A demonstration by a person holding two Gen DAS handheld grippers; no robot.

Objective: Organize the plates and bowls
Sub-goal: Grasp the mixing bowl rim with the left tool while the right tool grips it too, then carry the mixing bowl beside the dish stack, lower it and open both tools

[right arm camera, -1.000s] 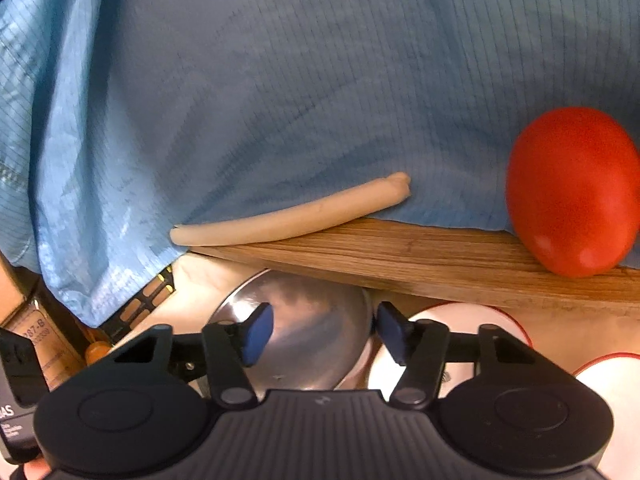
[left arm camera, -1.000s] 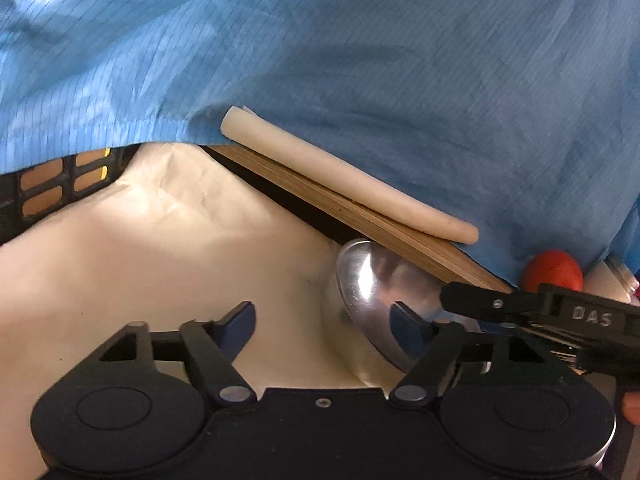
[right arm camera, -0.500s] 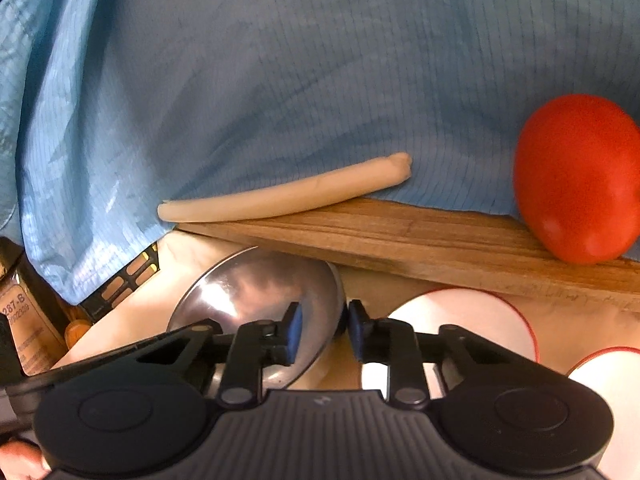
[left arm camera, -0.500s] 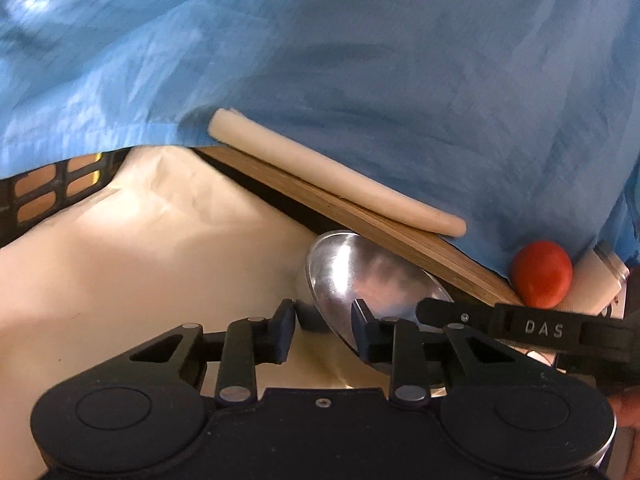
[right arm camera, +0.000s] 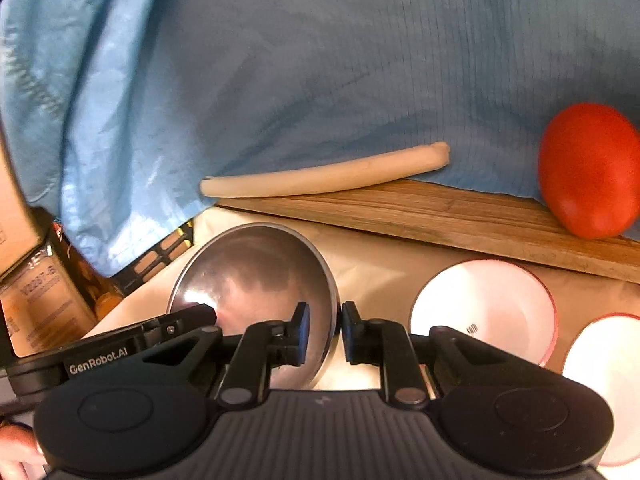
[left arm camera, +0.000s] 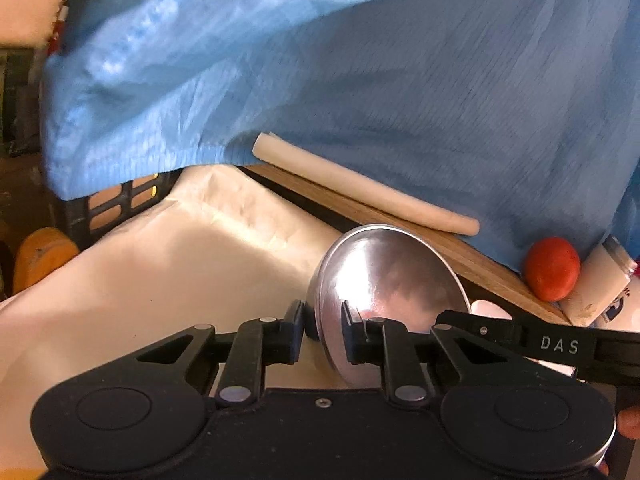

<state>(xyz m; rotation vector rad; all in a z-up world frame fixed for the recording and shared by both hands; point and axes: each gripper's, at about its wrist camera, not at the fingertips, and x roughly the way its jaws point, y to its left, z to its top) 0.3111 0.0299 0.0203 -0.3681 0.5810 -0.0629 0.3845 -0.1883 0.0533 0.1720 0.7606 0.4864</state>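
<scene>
Both my jaws have just been closing, and each now pinches the rim of the steel bowl (left arm camera: 384, 280): my left gripper (left arm camera: 322, 330) clamps its left edge, my right gripper (right arm camera: 323, 330) its right edge. Between them the bowl stands tilted on its side above the cream cloth (left arm camera: 160, 272). Behind it a wooden board (right arm camera: 440, 212) carries a pale dough roll (right arm camera: 320, 174). Further right lie two white bowls with red rims (right arm camera: 484, 304), and a red tomato (right arm camera: 588, 176) rests on the board.
</scene>
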